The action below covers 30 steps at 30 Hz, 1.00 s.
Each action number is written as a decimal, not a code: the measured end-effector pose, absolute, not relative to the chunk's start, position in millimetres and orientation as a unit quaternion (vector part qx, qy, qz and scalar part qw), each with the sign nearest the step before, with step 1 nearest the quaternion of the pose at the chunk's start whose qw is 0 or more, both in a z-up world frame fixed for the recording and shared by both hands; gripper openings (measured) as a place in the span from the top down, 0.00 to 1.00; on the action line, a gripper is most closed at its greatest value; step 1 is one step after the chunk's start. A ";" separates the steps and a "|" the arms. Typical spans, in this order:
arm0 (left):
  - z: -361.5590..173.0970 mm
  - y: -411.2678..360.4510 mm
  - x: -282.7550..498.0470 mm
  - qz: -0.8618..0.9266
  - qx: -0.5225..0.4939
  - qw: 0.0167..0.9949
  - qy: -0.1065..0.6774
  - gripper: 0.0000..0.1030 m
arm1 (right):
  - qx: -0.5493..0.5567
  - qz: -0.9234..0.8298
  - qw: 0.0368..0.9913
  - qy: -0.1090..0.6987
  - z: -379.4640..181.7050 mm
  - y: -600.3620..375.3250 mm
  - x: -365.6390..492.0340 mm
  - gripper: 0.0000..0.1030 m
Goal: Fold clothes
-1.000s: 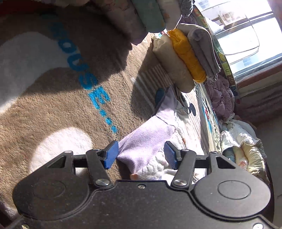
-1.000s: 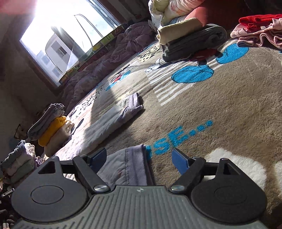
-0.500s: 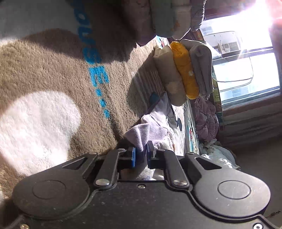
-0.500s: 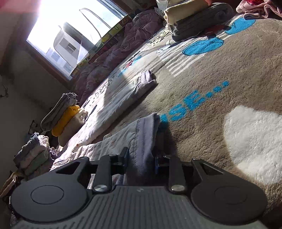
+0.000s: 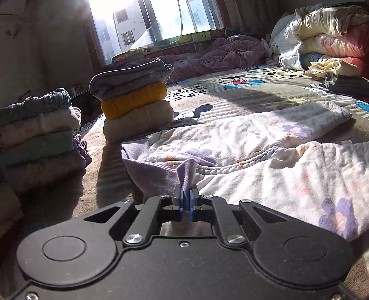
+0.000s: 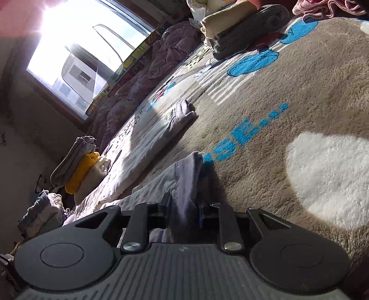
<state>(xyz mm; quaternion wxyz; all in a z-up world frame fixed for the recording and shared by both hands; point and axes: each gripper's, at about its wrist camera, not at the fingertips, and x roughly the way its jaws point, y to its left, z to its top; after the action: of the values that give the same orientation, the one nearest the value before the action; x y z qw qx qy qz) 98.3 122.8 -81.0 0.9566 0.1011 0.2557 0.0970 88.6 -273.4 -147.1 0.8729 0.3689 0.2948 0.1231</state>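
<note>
Lilac cuffs of the floral pyjama top, spread unfolded on the bed, are pinched in my closed left tool and right tool, finished stacks far left.

2 low wrist views near blanket, facing window, sharing folded stack

A bright window fills the top centre of the left wrist view, a pale building visible outside; in the right wrist view it glares at upper left. Dim wall flanks it at left. Below spreads a brown cartoon-print blanket — blue lettering, a white patch — sunlit with long shadows.
</note>
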 end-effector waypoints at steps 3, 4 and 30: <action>-68.1 175.4 82.4 0.157 -0.040 0.948 0.276 0.98 | 0.357 0.122 0.879 0.292 -145.5 -273.0 87.5 0.76; -72.9 196.7 79.1 0.160 -0.092 0.940 0.287 0.98 | 0.349 0.123 0.882 0.290 -144.3 -273.2 86.7 0.78; -61.8 176.6 131.3 0.059 -0.097 0.964 0.242 0.66 | 0.327 0.107 0.901 0.265 -141.0 -276.9 87.1 0.79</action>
<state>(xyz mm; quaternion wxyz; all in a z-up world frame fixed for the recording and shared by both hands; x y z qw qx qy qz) 131.3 176.6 -61.8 0.9635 -0.0969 0.2425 0.0589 87.1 -276.9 -141.0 0.9009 0.3267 0.2646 0.1075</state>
